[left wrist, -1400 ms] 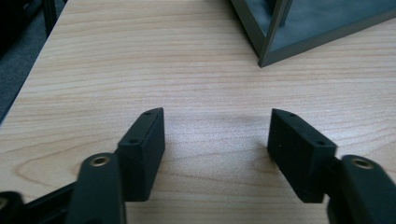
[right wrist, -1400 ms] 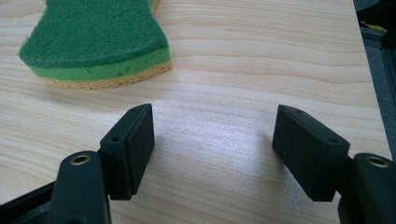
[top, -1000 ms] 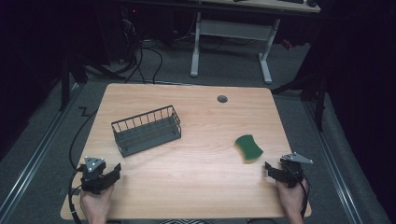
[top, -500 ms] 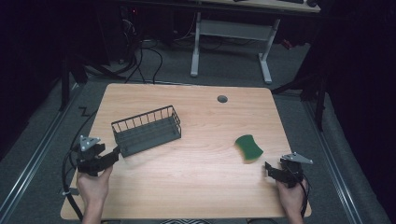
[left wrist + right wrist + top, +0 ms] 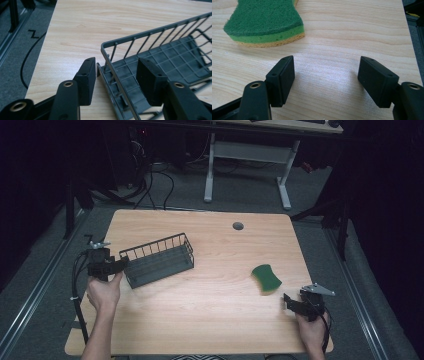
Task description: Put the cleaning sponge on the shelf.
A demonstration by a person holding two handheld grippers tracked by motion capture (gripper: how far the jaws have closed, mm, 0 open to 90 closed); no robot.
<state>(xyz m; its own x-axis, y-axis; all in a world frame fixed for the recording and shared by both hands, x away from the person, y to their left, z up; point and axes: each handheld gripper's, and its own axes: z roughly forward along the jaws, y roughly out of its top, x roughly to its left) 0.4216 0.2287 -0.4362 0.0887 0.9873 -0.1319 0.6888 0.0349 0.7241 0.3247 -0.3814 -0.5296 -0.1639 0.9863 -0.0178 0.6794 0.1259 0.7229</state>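
My left gripper point(image 5: 115, 75) straddles the wire basket's point(image 5: 159, 260) near end wall, jaws spread, seemingly ready to pinch and steady it. My right gripper point(image 5: 325, 80) waits wide apart just short of the green sponge point(image 5: 264, 22).

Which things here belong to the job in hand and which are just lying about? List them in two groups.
In the job:
- dark grey wire basket, its end wall between the open left gripper jaws
- green and yellow kidney-shaped sponge, ahead of the open right gripper

Lying about:
- round grey cable port in the light wooden table
- white-legged desk behind
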